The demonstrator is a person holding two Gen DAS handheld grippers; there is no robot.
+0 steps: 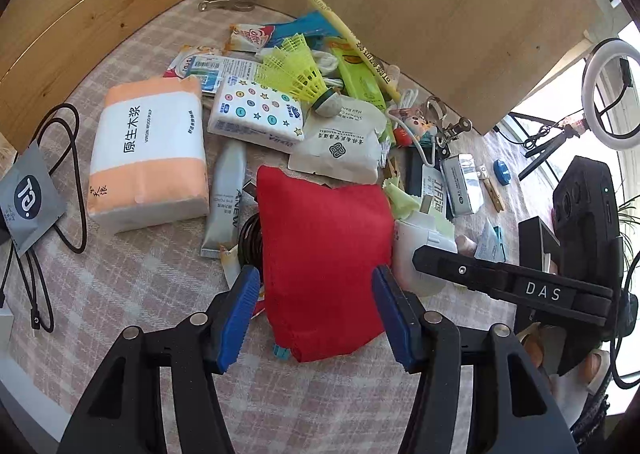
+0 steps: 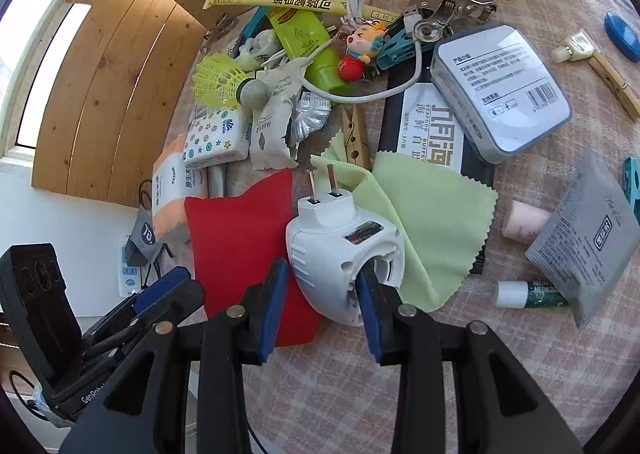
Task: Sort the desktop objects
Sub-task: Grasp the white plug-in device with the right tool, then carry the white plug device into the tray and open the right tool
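— What crowds the red pouch (image 1: 320,254)?
— Tissue pack (image 1: 148,149), tube (image 1: 226,197), white plug (image 2: 344,250) on green cloth (image 2: 432,213).
— Grippers?
— Left gripper (image 1: 316,318) open astride the pouch; right gripper (image 2: 322,302) open around the plug.

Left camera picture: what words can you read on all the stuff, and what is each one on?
"DAS": on the right gripper.
"原生木浆 VIRGIN WOOD PULP": orange tissue pack.
"ANEW": grey tube.
"Shower Cap", upside down: white sachet.
"Ta.": grey packet.
Yellow straw wrapper, silver box, barcode labels: too small or blurred to read.
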